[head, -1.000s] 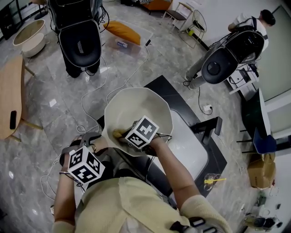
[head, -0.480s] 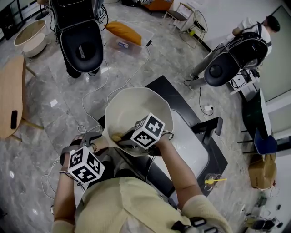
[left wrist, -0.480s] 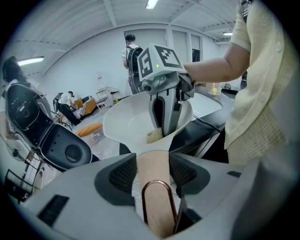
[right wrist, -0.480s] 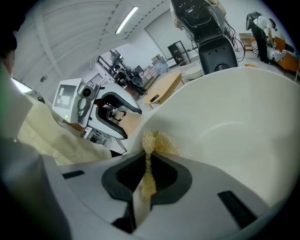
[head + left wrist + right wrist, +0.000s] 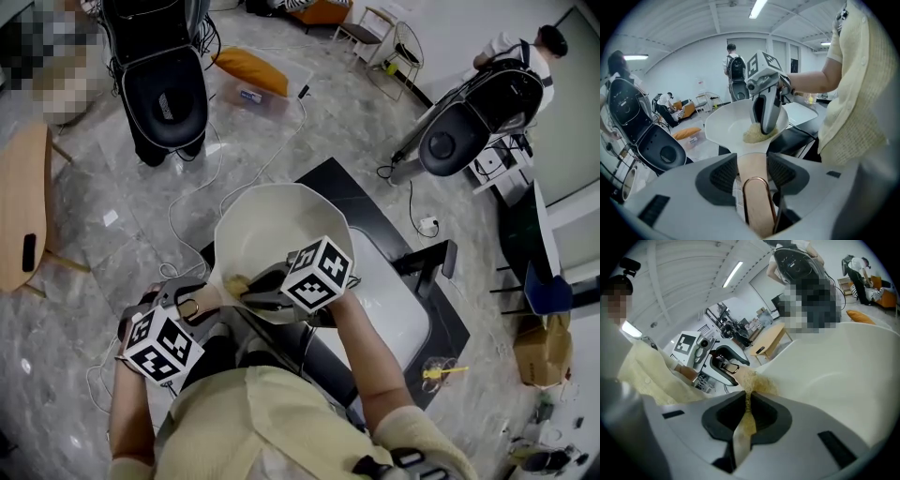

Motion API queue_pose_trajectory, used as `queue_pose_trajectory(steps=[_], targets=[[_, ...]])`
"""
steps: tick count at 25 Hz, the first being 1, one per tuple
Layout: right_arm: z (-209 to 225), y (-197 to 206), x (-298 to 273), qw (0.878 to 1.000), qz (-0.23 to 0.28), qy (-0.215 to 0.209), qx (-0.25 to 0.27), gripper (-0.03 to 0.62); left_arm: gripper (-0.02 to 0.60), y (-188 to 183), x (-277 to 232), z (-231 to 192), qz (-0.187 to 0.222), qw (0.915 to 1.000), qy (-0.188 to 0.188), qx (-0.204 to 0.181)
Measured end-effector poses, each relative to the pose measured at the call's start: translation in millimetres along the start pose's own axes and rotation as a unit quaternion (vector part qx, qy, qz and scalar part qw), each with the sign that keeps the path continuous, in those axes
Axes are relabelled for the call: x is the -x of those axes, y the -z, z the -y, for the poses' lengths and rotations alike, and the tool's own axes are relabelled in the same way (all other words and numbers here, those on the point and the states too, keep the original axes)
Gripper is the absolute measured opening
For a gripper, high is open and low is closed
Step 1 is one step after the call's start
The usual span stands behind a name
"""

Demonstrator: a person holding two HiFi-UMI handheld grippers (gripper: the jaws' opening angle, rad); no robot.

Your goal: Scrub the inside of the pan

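Left gripper view: the left gripper (image 5: 752, 164) has its jaws, which have just been closing, set fairly wide on the pan's wooden handle (image 5: 757, 206) and pressing it from both sides. Beyond them, at mid-frame, the white pan (image 5: 723, 129) is tipped toward the camera. Right gripper view: the right gripper (image 5: 747, 401) is pinched tight on a yellow scrubber (image 5: 758, 383), whose bunched end touches the pan's inner wall near the handle. From the head view the pan sits at centre, with a black table (image 5: 330, 180) behind it to the right.
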State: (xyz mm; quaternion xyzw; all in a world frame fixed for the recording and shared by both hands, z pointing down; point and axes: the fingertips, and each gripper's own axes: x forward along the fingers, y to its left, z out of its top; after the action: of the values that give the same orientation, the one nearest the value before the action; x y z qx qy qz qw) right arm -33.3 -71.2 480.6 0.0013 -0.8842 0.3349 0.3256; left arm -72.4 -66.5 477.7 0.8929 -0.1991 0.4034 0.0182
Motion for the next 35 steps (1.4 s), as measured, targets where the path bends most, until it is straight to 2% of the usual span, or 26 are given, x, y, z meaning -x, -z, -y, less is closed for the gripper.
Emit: queue_pose_trajectory(steps=[6, 11, 14, 19, 21, 24, 26, 30, 35], targets=[[-0.2, -11.9, 21.1, 0.998, 0.057, 0.028, -0.001, 0.044, 0.210, -13.5, 15.5, -8.2, 0.052, 0.9977, 0.008, 0.042], [1.5, -14.8, 41.8, 0.993, 0.104, 0.049, -0.010, 0.043, 0.201, -35.8, 24.8, -12.8, 0.117, 0.9891, 0.019, 0.086], [-1.0, -18.9, 53.6, 0.989, 0.138, 0.056, -0.016, 0.043, 0.181, -47.8, 36.1, -21.6, 0.161, 0.9771, 0.023, 0.137], [-1.6, -22.0, 79.1, 0.977, 0.194, 0.080, -0.025, 0.044, 0.159, -74.9, 61.9, -39.9, 0.256, 0.9443, 0.029, 0.204], [-1.8, -21.0, 87.6, 0.972, 0.214, 0.088, -0.027, 0.044, 0.129, -79.8, 65.0, -45.9, 0.271, 0.9389, 0.015, 0.211], [0.0, -20.3, 98.1, 0.963, 0.242, 0.112, -0.030, 0.044, 0.124, -79.7, 60.0, -50.1, 0.256, 0.9445, -0.008, 0.205], [4.0, -21.8, 106.1, 0.955, 0.258, 0.141, -0.031, 0.043, 0.120, -79.3, 58.3, -55.6, 0.244, 0.9479, -0.033, 0.203], [11.9, -22.7, 123.0, 0.936, 0.283, 0.208, -0.038, 0.043, 0.106, -77.6, 55.7, -68.5, 0.218, 0.9496, -0.081, 0.211], [14.8, -13.2, 142.1, 0.913, 0.301, 0.270, -0.048, 0.043, 0.097, -81.9, 45.8, -66.6, 0.194, 0.9555, -0.107, 0.195]])
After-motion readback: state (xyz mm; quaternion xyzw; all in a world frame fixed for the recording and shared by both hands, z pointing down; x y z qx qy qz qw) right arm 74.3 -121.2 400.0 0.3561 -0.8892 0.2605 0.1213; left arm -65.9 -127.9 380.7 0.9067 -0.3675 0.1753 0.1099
